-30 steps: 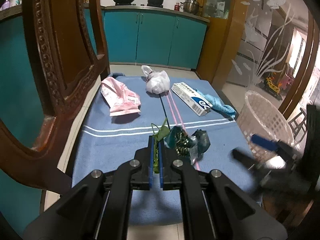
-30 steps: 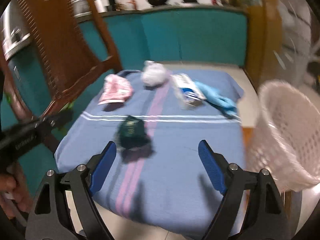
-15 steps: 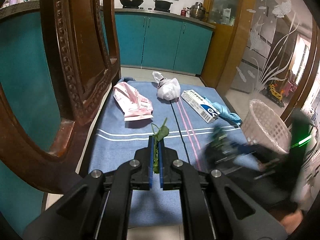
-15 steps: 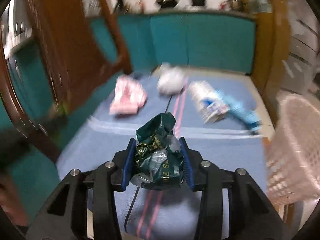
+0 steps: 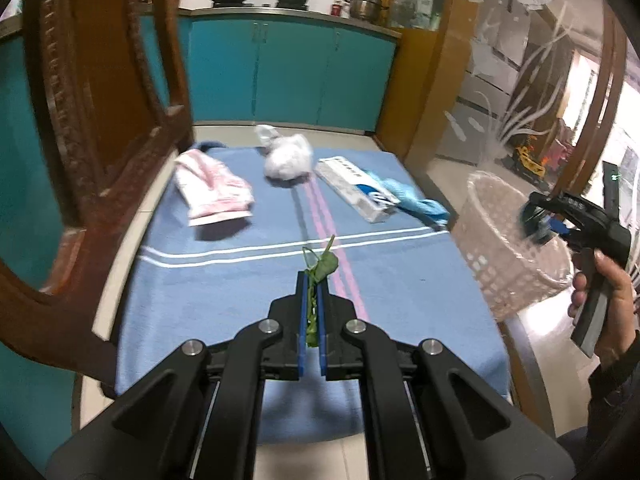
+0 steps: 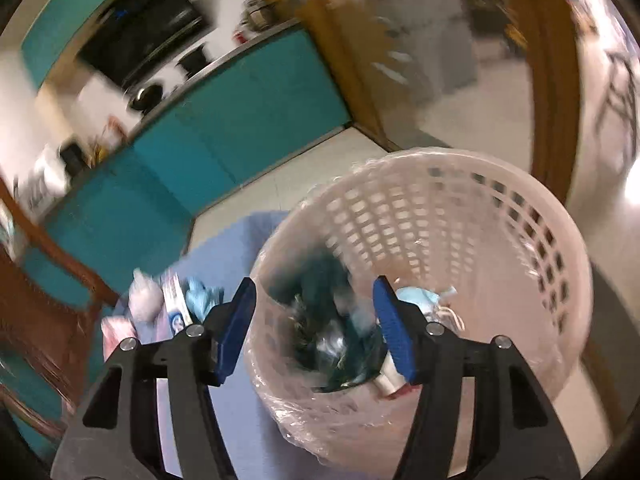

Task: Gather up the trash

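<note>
The left wrist view faces along the blue cloth (image 5: 248, 280) from its near edge. The right wrist view looks down close into the basket (image 6: 460, 184); both views share it.

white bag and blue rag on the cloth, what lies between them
In the left wrist view, a white and blue box lies between the white bag and the blue rag, with the rag against its far side.

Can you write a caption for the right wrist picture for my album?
Right gripper, jaws opening, drops a dark green wrapper into the basket.
</note>
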Action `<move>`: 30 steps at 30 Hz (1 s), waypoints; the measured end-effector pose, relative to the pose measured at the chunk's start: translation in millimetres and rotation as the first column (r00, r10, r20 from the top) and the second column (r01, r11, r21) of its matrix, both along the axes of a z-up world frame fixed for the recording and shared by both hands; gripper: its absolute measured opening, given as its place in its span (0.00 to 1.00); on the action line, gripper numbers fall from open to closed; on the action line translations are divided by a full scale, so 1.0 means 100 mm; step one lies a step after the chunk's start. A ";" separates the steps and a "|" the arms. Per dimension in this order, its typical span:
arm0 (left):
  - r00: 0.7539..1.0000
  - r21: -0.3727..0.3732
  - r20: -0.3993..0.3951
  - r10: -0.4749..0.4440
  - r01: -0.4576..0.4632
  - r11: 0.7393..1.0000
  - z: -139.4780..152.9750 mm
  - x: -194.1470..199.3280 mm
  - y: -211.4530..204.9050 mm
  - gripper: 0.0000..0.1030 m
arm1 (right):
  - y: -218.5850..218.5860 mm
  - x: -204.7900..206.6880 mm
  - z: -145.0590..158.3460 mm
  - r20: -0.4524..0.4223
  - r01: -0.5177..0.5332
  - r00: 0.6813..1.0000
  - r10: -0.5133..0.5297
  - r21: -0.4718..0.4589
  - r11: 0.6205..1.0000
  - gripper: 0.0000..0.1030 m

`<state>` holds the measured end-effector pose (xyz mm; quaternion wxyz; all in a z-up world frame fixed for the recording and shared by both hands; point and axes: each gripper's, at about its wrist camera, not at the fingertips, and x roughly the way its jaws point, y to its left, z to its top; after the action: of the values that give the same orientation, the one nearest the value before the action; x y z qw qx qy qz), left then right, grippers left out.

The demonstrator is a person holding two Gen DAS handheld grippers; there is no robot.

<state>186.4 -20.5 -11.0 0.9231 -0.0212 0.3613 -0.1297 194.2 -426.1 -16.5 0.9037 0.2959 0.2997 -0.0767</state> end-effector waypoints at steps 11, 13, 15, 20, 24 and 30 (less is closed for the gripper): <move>0.946 -0.133 -0.003 -0.324 0.321 0.938 0.39 0.47 -1.99 0.05 | -0.56 -0.96 0.53 0.344 0.276 0.877 -0.337 0.214 0.937 0.94; 0.924 -0.153 -0.030 -0.382 0.373 0.915 0.40 0.66 -2.43 0.12 | -0.63 -1.00 0.51 0.342 0.273 0.872 -0.349 0.251 0.929 0.94; 0.902 -0.157 -0.084 -0.424 0.408 0.899 0.30 0.84 -2.75 0.42 | -0.64 -0.98 0.51 0.341 0.257 0.879 -0.334 0.250 0.933 0.94; 0.935 -0.147 -0.082 -0.345 0.331 0.932 0.25 0.93 -2.53 0.64 | -0.61 -0.90 0.57 0.330 0.190 0.911 -0.247 0.197 0.962 0.94; 0.964 -0.087 -0.022 -0.264 0.261 0.961 0.36 0.76 -1.87 0.72 | -0.26 -0.64 0.60 0.267 0.065 0.959 -0.090 0.101 0.993 0.94; 0.997 0.073 0.066 -0.033 0.028 0.997 0.46 0.30 -0.57 0.80 | 1.03 -0.25 0.57 0.083 -0.278 0.950 0.301 -0.216 0.936 0.94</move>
<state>216.5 -77.6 34.6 0.9328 0.0222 0.3348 -0.1315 169.7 -323.4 40.5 0.9462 0.1593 0.2780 0.0445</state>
